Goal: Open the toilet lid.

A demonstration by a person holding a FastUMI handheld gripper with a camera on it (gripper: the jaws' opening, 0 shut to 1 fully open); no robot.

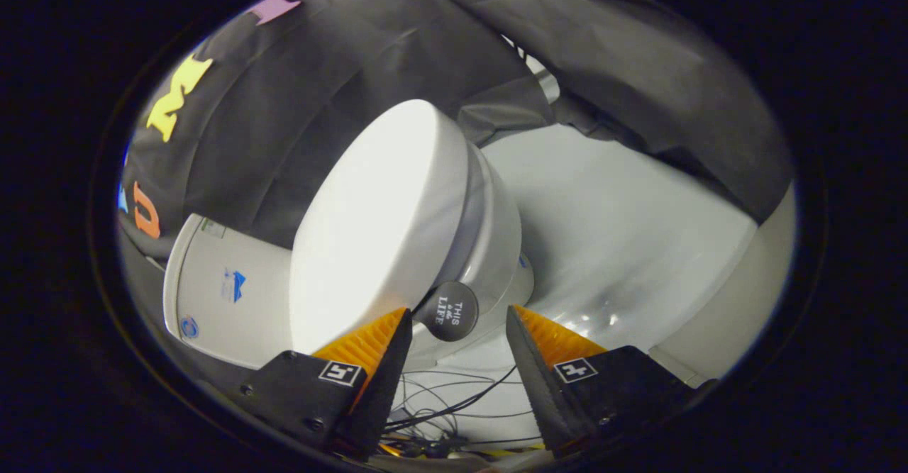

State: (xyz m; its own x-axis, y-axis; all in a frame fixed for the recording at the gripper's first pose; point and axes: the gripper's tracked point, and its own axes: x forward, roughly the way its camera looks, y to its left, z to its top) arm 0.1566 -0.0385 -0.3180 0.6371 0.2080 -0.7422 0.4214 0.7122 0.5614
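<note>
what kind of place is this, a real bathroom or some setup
Likely a staged booth, not a real bathroom: a white toilet with its lid down and a tank stands against draped black cloth, with loose cables below the open hand-held gripper.

White toilet lid, dark grey round knob, orange-and-black gripper, pale grey floor.
</note>
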